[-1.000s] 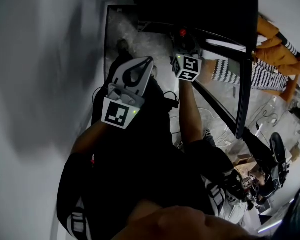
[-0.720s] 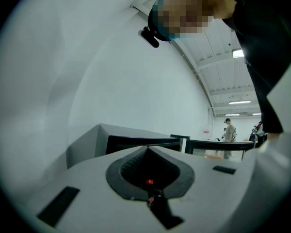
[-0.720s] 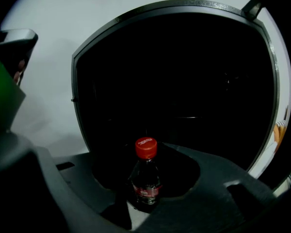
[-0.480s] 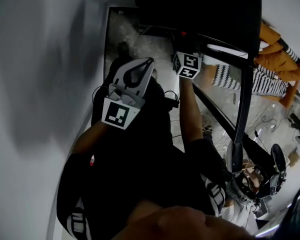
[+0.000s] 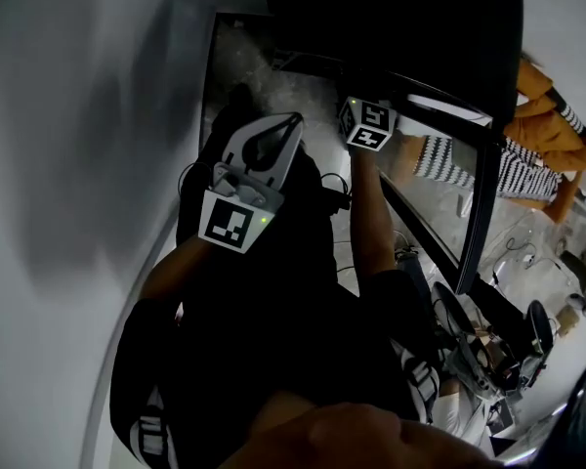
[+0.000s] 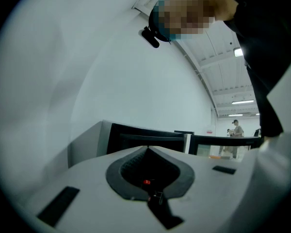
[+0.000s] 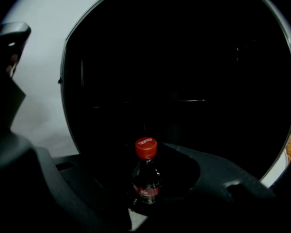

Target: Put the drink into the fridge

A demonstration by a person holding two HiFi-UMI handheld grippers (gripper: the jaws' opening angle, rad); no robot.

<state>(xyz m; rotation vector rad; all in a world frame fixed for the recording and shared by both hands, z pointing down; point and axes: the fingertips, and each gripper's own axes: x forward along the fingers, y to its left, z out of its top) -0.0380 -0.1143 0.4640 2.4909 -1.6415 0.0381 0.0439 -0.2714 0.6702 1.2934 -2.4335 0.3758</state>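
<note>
R fingers clamp drink bottle facing dark fridge; L fingers closed together, empty.

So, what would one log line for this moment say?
right gripper: fingers shut on bottle | bottle: facing dark fridge, not yet inside | left gripper: fingers shut, empty

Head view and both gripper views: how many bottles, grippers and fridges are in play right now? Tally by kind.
Bottles: 1, the red-capped bottle, clamped in the right gripper.
Grippers: 2, that one plus the left gripper, closed and empty.
Fridges: 1, the dark fridge ahead.
Total: 4.
</note>
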